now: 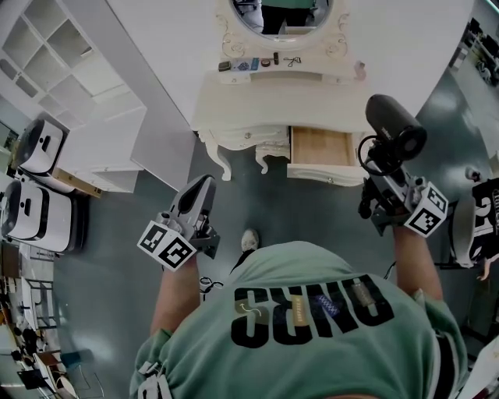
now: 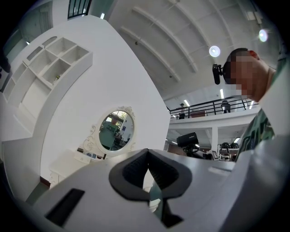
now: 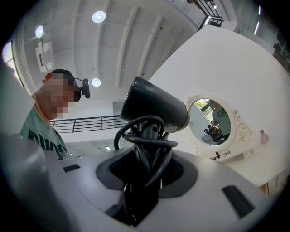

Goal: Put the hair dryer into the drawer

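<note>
A black hair dryer [image 1: 396, 125] with its cord looped round the handle stands upright in my right gripper [image 1: 379, 162], just right of the open drawer. In the right gripper view the jaws are shut on the handle and cord, at the right gripper [image 3: 147, 156], with the hair dryer's head [image 3: 154, 106] above them. The drawer [image 1: 318, 146] is pulled out from the right side of the white dressing table [image 1: 273, 101] and shows a bare wooden bottom. My left gripper [image 1: 204, 185] hangs lower left of the table. Seen from its own camera, the left gripper [image 2: 147, 154] holds nothing and its pad tips meet.
An oval mirror [image 1: 281, 14] tops the table, with small items [image 1: 257, 62] on the ledge below it. A white shelf unit [image 1: 70, 70] and white machines [image 1: 31, 210] stand at the left. A shoe [image 1: 249, 239] shows on the grey floor before the table.
</note>
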`<state>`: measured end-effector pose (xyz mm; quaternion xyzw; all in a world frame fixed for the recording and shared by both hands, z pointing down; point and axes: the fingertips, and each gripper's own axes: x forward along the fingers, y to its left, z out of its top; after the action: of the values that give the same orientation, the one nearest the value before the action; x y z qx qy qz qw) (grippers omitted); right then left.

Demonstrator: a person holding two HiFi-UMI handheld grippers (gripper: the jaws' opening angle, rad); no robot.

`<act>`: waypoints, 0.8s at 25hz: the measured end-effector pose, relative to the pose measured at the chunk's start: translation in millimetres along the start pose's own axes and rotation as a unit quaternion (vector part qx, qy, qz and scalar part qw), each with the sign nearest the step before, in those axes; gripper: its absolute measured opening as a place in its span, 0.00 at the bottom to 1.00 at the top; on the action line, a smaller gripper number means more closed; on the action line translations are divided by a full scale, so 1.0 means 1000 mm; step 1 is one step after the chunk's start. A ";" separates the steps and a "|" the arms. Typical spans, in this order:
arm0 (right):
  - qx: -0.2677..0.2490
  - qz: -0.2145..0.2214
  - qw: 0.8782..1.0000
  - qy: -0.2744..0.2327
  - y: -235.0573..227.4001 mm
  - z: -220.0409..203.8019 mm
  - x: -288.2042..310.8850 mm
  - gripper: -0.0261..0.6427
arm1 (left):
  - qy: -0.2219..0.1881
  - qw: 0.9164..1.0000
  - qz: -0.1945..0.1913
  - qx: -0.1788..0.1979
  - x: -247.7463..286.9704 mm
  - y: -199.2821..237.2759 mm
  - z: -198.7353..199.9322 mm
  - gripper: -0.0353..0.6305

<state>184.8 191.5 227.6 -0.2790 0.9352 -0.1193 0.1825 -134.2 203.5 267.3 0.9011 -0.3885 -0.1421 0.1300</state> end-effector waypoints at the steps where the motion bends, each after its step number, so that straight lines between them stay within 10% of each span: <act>1: 0.001 0.002 1.000 0.000 0.001 -0.001 0.001 0.24 | -0.001 1.000 -0.003 -0.001 0.000 0.000 0.000 0.05; 20: -0.043 -0.080 0.995 -0.033 -0.115 -0.011 0.248 0.24 | 0.010 0.992 -0.123 -0.025 0.133 0.280 0.091 0.05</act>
<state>41.9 -41.2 206.4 -0.3641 0.9078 -0.0836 0.1906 -265.3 -91.7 259.0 0.9400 -0.2692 -0.1576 0.1383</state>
